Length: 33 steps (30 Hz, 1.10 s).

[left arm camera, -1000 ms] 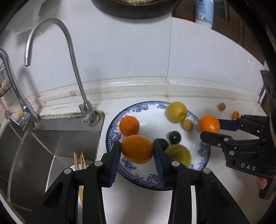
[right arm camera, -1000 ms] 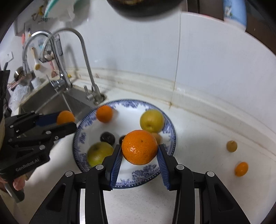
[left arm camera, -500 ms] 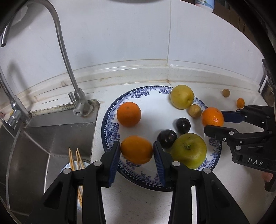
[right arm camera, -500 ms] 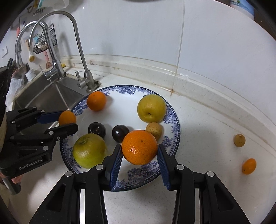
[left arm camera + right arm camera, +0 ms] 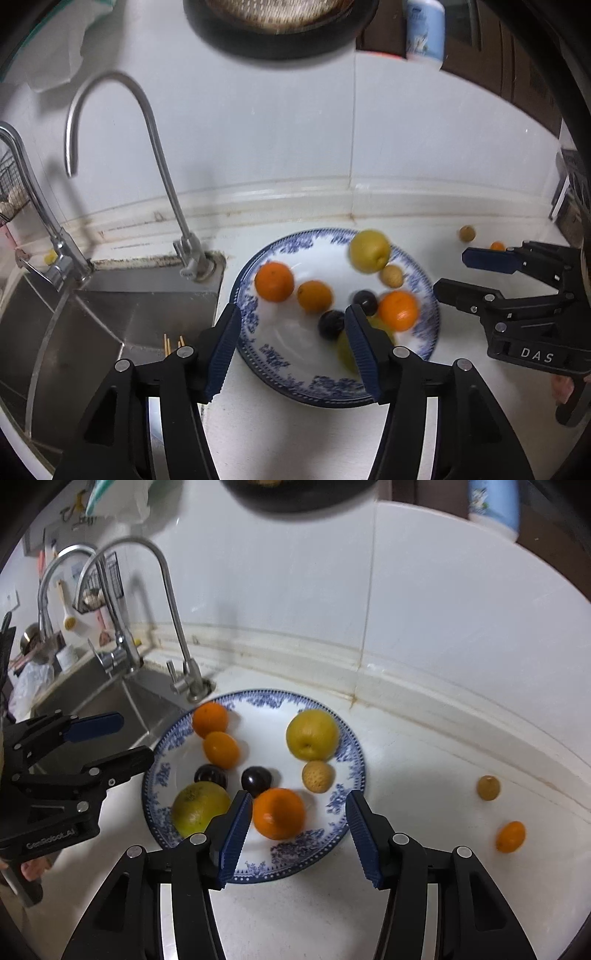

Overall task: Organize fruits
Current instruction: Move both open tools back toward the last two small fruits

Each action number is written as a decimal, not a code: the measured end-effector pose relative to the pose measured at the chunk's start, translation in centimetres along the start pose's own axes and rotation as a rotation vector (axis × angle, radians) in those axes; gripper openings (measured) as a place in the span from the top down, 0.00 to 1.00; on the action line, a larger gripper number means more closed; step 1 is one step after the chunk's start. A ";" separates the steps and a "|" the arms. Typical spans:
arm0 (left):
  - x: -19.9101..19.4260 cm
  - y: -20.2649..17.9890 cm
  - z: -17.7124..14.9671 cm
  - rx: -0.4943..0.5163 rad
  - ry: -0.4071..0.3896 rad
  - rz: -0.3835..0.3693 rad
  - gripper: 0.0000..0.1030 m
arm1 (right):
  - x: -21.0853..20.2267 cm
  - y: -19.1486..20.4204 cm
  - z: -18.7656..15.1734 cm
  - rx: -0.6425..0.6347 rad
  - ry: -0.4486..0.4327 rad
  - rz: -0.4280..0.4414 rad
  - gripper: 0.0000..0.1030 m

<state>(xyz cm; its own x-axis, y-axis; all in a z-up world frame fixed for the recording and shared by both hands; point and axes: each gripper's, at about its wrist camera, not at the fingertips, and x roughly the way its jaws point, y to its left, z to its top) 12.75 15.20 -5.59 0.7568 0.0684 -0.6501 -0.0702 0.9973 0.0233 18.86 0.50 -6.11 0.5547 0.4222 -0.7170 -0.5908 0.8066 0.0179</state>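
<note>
Opening over the blue-patterned plate [image 5: 354,771], both tongs, left [image 5: 291,347] and right [image 5: 299,834], grip nothing; an orange [image 5: 279,814] lies between the right pair's jaws, untouched.

You can read "DAS" on the right gripper [image 5: 484,275] body, right of the plate [image 5: 247,325]; "GenRobot.AI" on the left gripper [image 5: 123,738] body, left of it.

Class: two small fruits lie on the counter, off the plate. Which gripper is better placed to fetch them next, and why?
Right. The right gripper, jaws opening and empty, has the small orange fruit and brown fruit on its side; the left gripper is by the sink.
</note>
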 end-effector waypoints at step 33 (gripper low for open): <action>-0.8 -14.9 7.1 0.396 -0.161 -0.291 0.35 | -11.6 -11.7 -2.7 0.267 -0.196 -0.328 0.42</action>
<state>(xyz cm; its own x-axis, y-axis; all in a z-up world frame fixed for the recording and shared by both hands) 17.77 0.47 -0.01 0.8012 -0.2409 -0.5477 0.3858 0.9076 0.1652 17.71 -14.95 0.10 0.8022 0.1768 -0.5702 -0.2087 0.9779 0.0095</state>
